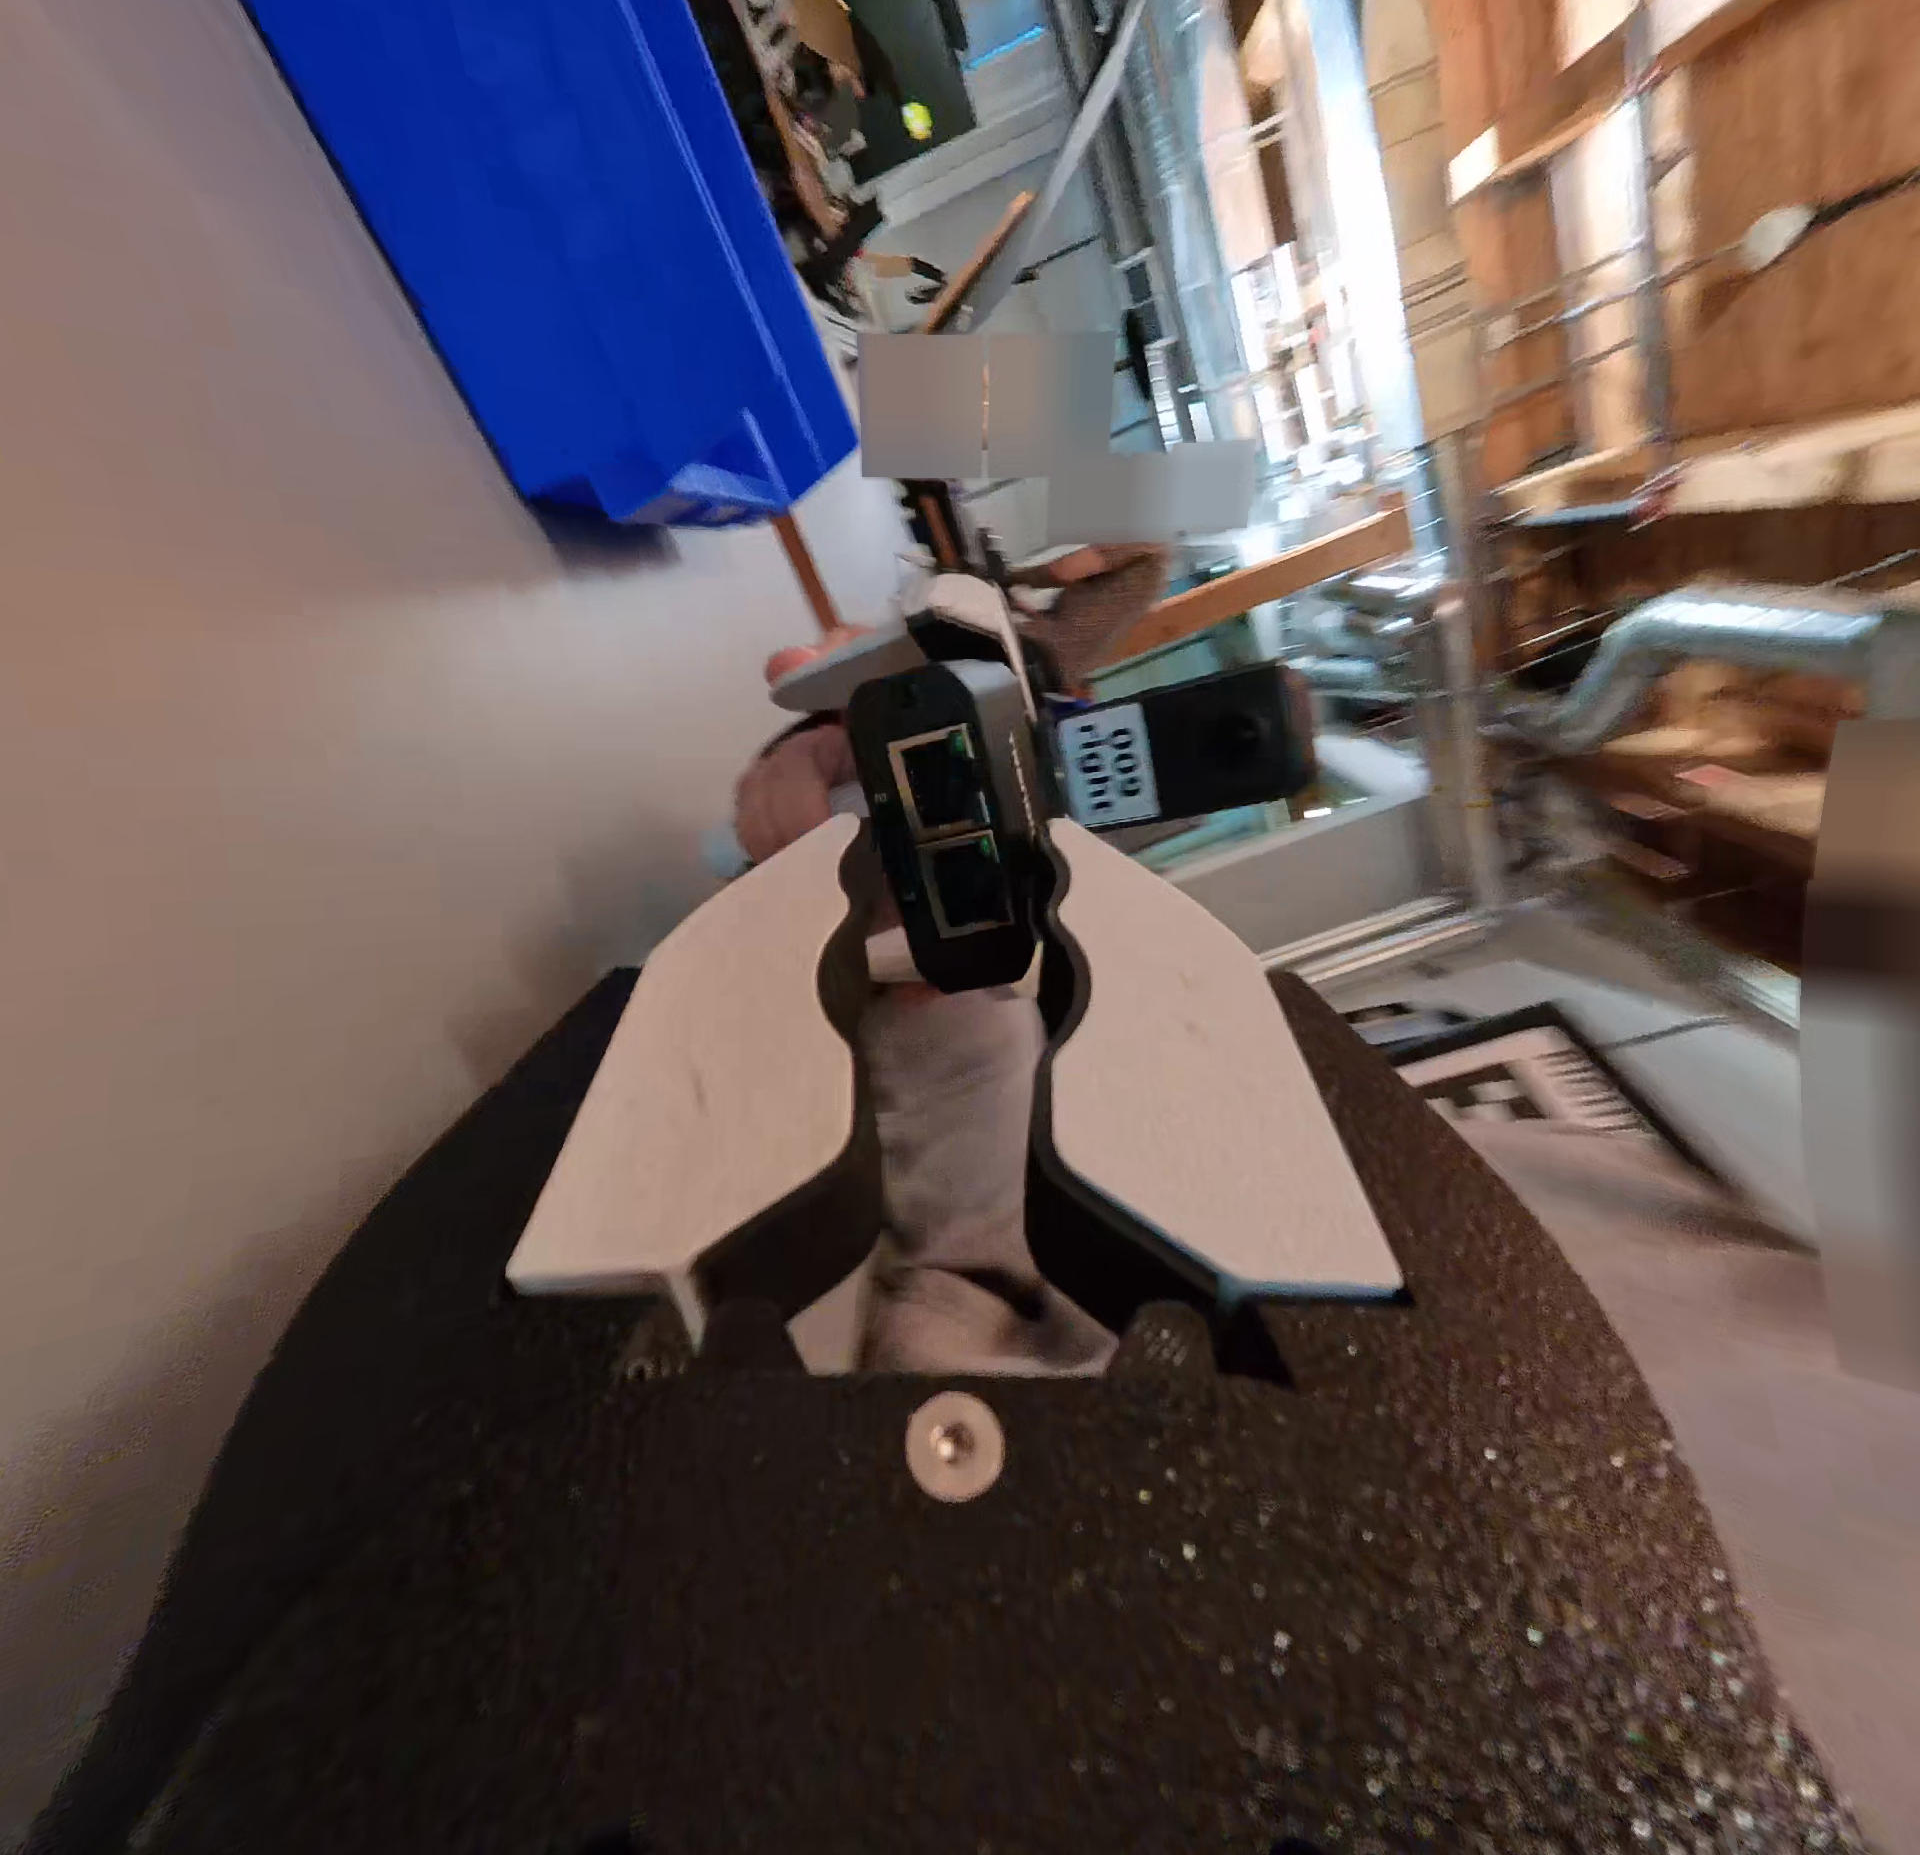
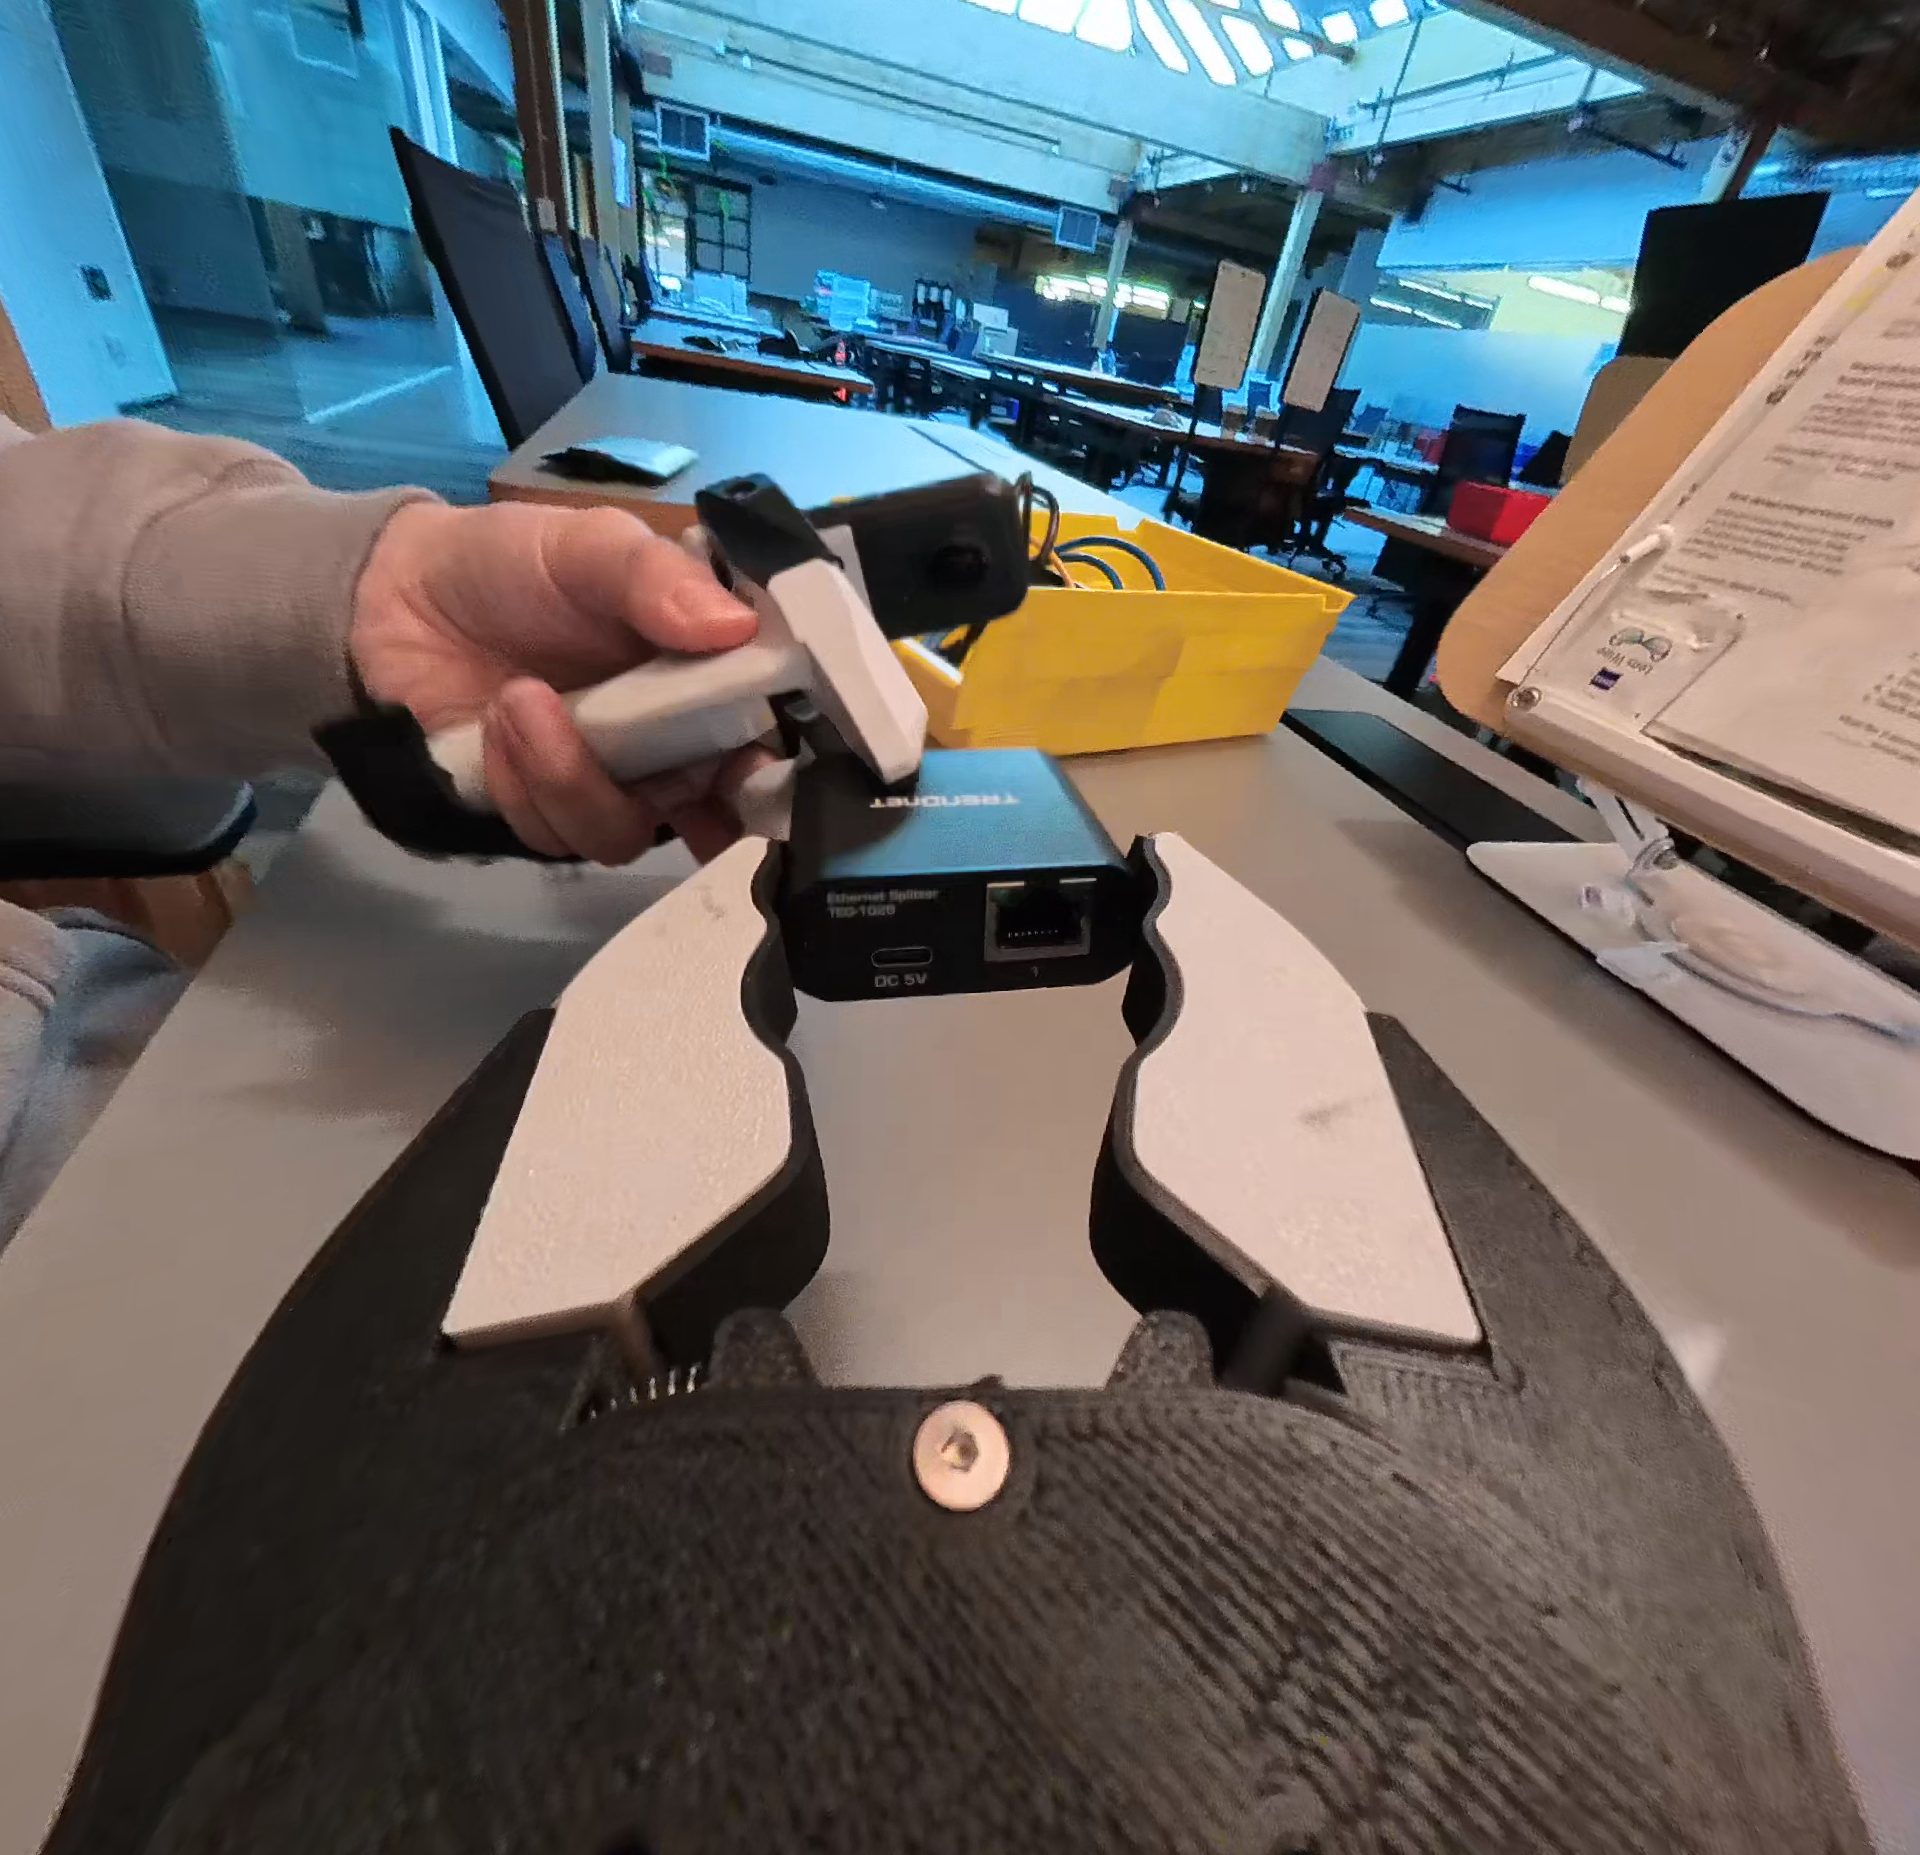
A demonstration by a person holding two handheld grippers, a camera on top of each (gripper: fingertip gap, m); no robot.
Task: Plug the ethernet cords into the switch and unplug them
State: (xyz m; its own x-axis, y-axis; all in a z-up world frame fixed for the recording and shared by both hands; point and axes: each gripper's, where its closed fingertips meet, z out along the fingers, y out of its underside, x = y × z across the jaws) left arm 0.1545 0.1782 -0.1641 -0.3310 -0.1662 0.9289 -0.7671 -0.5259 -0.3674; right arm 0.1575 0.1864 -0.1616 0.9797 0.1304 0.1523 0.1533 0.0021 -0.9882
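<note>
The switch point(image 2: 935, 849) is a small black box, held a little above the grey table point(image 2: 1351, 974). No cord is plugged into it. My left gripper point(image 1: 951, 870) is shut on the switch point(image 1: 956, 901) across its thin sides, facing the end with two empty ports. In the right wrist view the left gripper point(image 2: 831, 766) clamps the far end from above and below. My right gripper point(image 2: 956, 912) holds the switch across its width, a pad against each side, facing the end with one empty port. The right gripper also shows in the left wrist view point(image 1: 914, 642). Blue and yellow ethernet cords point(image 2: 1101, 558) lie in a yellow bin point(image 2: 1122, 662).
A white document stand point(image 2: 1766, 558) with papers is on the table to the right. A blue bin point(image 1: 540, 226) is on the table, in the left wrist view. A person's hand point(image 2: 540, 610) holds the left gripper's handle. More desks and chairs are behind. My left and right fingertips are right by each other.
</note>
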